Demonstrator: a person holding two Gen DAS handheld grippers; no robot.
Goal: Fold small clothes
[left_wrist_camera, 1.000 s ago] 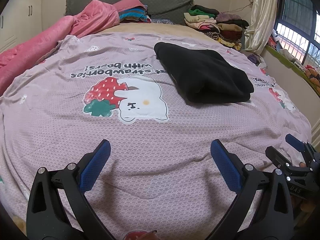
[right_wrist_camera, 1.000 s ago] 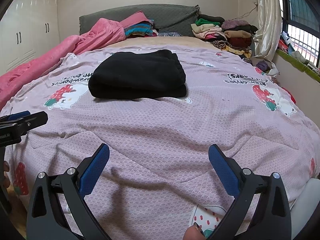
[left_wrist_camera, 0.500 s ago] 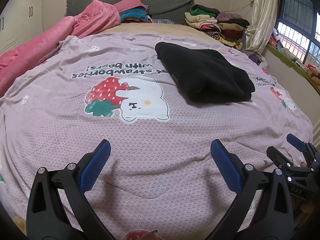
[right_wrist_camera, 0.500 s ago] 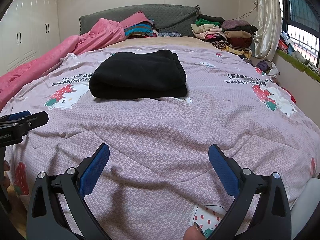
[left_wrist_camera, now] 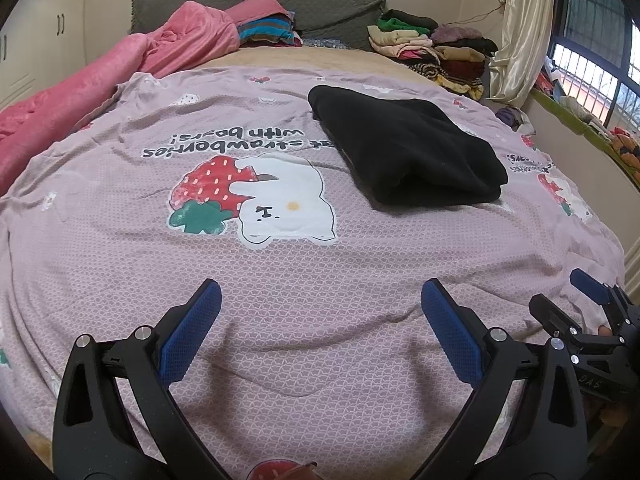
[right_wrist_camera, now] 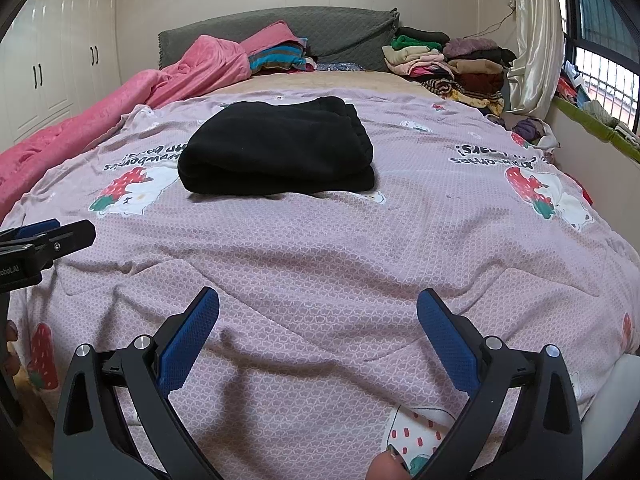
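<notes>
The black garment (right_wrist_camera: 276, 148) lies folded in a thick bundle on the bed's pink cover (left_wrist_camera: 280, 300), well ahead of both tools and touched by neither. The left tool (left_wrist_camera: 320, 312) hangs low over the near end of the bed with its blue pads spread wide and nothing between them. The right tool (right_wrist_camera: 318, 320) does the same just beside it, equally spread and empty.

To my eye the fold looks done, so the risk lies in whatever comes next. The bundle is bulky and soft; a pinch on only the top layer would likely peel it open and undo the fold. A low approach could also snag the loose cover, which already wrinkles near the tools, and drag the garment with it.

Against the frames a second and half a second ago, almost nothing differs: the garment sits in the same spot, both tools keep the same spread, with only a slight drift in the left view.
</notes>
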